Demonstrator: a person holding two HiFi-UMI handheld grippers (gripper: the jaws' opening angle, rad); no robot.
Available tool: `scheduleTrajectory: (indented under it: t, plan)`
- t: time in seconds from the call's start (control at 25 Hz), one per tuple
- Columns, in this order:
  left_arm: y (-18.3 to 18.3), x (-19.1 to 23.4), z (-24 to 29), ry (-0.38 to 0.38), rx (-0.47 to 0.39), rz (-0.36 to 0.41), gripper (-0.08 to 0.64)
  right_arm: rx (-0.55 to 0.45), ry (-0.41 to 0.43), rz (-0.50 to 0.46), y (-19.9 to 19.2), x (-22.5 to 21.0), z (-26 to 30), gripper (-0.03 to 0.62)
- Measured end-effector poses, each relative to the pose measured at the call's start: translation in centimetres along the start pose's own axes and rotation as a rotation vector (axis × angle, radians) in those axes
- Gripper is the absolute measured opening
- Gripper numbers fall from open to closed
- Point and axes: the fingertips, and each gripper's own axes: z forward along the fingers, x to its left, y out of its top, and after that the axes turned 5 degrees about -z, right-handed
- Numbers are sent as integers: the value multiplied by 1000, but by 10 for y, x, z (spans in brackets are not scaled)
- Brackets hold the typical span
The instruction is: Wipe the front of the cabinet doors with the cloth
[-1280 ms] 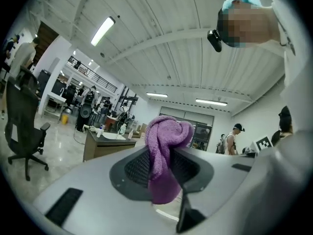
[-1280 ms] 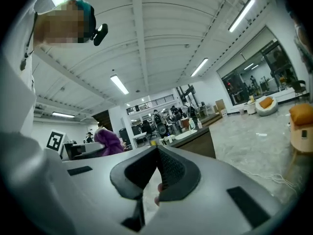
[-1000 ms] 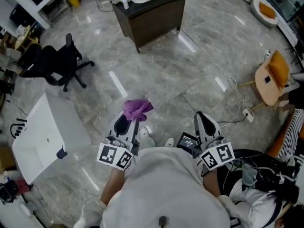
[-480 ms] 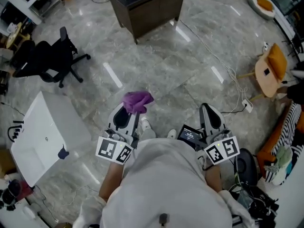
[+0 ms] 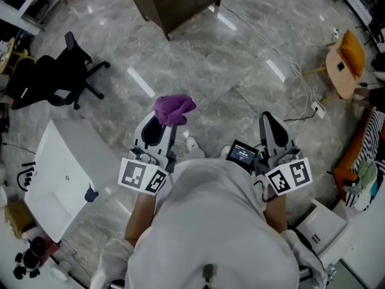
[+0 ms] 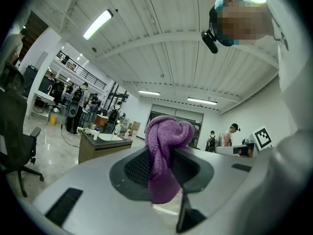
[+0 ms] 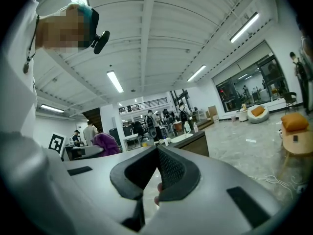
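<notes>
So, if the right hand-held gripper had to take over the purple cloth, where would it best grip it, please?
Probably the bunched lump of the purple cloth standing past the left hand-held gripper, which is shut on its middle. Come from the right side: that lump is free, the tail sits between the jaws.

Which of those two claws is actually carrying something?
The left claw: its jaws pinch a purple cloth, bunched past the tips. The right claw has its jaws together with nothing between them.
</notes>
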Motion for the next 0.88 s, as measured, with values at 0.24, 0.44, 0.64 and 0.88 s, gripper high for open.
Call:
scheduleTrajectory:
  t: [0.24,0.44,0.64,0.88]
  plan:
    - [3,7,1,-7,-13,-8,104,0,-28,17,-6,-7,0,27]
    - [1,23,-14,6,-28,-41,104,-38,-39,53,1,7,7,28]
    - [1,28,-17,16,-42,-42,104,-23,-39,51,1,11,8,28]
    - [-1,37,4,62,-39,-51,104,20,7,39,3,-6,34,28]
